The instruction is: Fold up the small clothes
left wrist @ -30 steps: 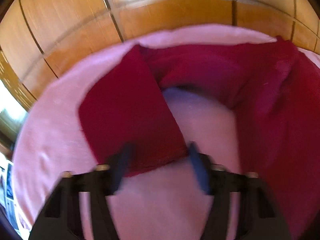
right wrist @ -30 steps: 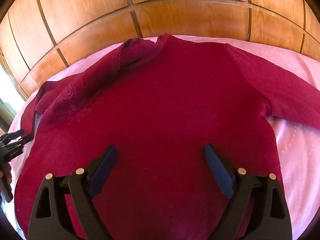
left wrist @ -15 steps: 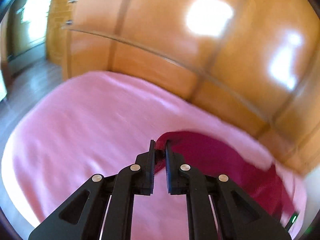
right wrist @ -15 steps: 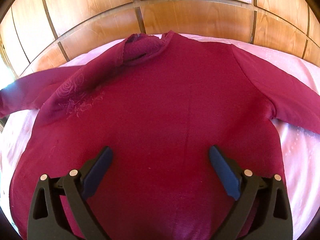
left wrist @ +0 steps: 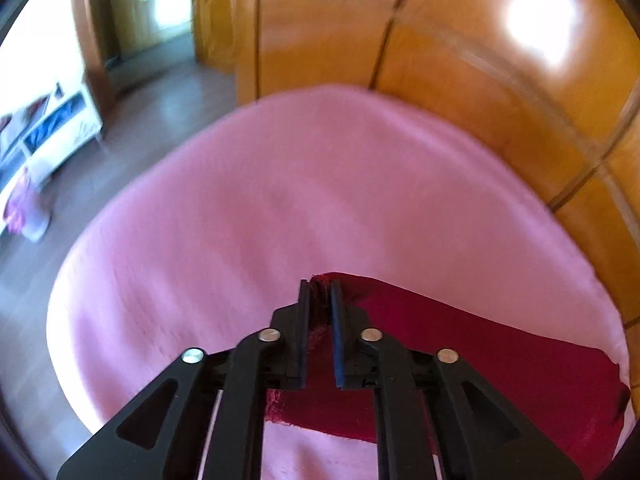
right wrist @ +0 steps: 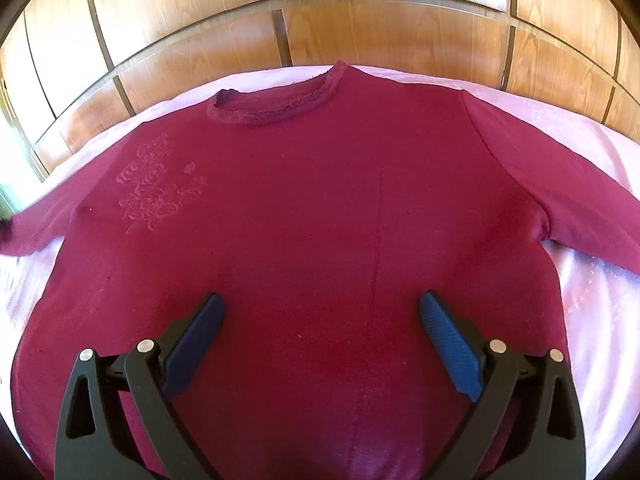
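A dark red long-sleeved sweater (right wrist: 300, 220) lies flat, front up, on the pink bed sheet (right wrist: 592, 300), neckline toward the wooden panels. Both sleeves are spread outward, the left sleeve (right wrist: 36, 232) reaching the picture's left edge. My right gripper (right wrist: 320, 300) hovers open over the lower body of the sweater, nothing between its blue pads. In the left wrist view my left gripper (left wrist: 318, 284) pinches the cuff of the stretched sleeve (left wrist: 480, 352) just above the sheet (left wrist: 300, 200). Its jaws are opening slightly with the cuff still between them.
Wooden wall panels (right wrist: 360, 20) run close behind the bed's far edge. Past the bed's left edge lies a wood floor (left wrist: 160, 112) with a white low cabinet (left wrist: 52, 136) and a doorway. Bare pink sheet spreads ahead of the left gripper.
The left gripper shut on the folded sleeve's cuff and pulled it outward to the left, straightening the sleeve. The shoulder and neckline now lie flat. The right gripper stayed put, open.
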